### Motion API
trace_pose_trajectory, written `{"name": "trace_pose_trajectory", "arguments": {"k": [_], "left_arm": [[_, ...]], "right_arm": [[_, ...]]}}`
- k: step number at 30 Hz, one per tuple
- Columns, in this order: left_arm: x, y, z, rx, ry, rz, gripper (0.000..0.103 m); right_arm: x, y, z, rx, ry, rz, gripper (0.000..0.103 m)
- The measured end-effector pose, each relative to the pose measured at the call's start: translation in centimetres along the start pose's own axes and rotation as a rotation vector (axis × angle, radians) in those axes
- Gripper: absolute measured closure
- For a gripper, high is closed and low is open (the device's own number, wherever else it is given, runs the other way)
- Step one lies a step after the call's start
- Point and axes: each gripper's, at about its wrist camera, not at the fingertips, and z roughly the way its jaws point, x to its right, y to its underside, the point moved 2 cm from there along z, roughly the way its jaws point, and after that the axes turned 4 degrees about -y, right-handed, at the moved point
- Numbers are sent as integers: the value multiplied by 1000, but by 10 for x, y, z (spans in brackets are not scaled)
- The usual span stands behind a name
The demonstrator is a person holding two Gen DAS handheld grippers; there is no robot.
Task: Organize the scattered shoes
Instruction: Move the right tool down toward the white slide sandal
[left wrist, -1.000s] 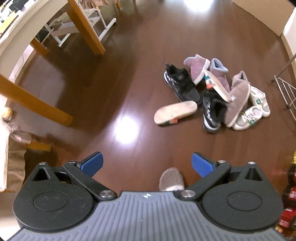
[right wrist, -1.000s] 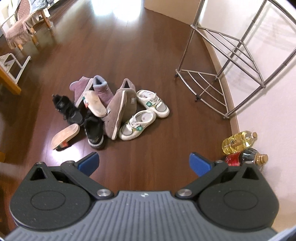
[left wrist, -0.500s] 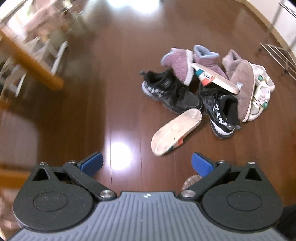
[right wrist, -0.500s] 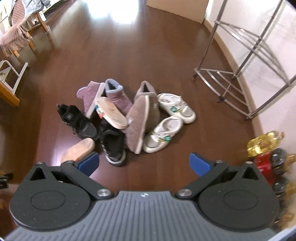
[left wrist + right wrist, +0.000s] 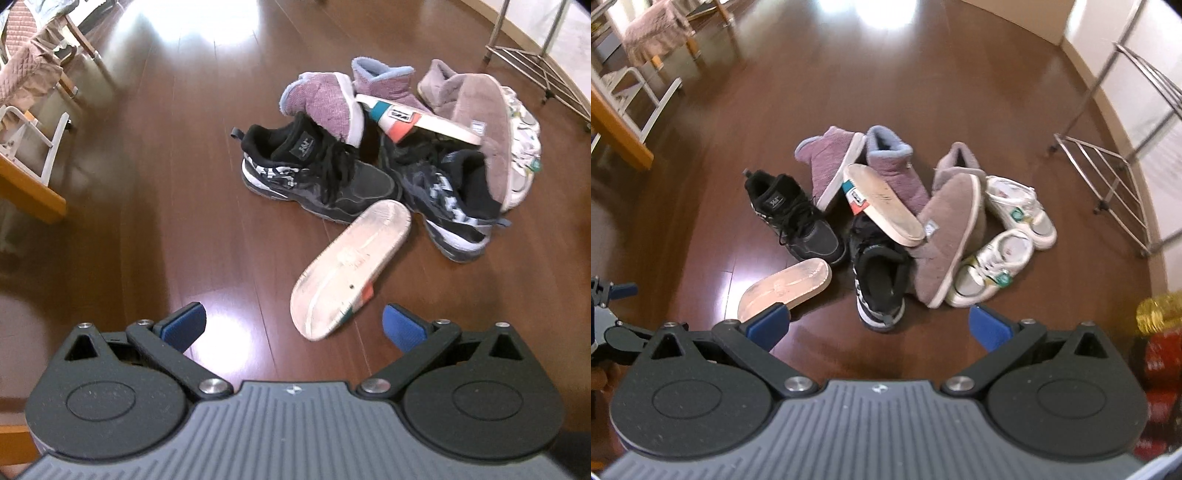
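A heap of shoes lies on the dark wooden floor. An overturned white slide sandal [image 5: 349,267] [image 5: 785,286] lies nearest, just ahead of my left gripper [image 5: 293,325], which is open and holds nothing. Behind it sit two black sneakers [image 5: 314,170] [image 5: 796,214], purple slipper boots [image 5: 325,105] [image 5: 831,162], a second slide sandal [image 5: 413,120] [image 5: 882,201], grey slippers [image 5: 949,232] and white sneakers [image 5: 997,266]. My right gripper [image 5: 877,326] is open above the near edge of the heap, over one black sneaker [image 5: 881,284].
A metal shoe rack [image 5: 1115,162] [image 5: 535,62] stands by the wall on the right. Bottles [image 5: 1160,339] sit at the right edge. A wooden table leg [image 5: 33,192] and a white chair frame [image 5: 635,88] are on the left. The left gripper's tip [image 5: 613,291] shows at the right wrist view's left edge.
Both grippers have come closer to the shoe heap and lower. The left one has swung right, so the overturned sandal now lies just ahead of its fingers. Both stayed open.
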Motion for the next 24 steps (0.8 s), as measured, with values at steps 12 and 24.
{"name": "trace_pose_trajectory", "arguments": {"k": [12,24], "left_arm": [[12,50,142,52,19,-38,0],[57,90,170,67,-47,71,0]], "right_arm": [[-28,34,132,-6,-216,-116,1],[-64,58,243,-68,-464,-170,12]]}}
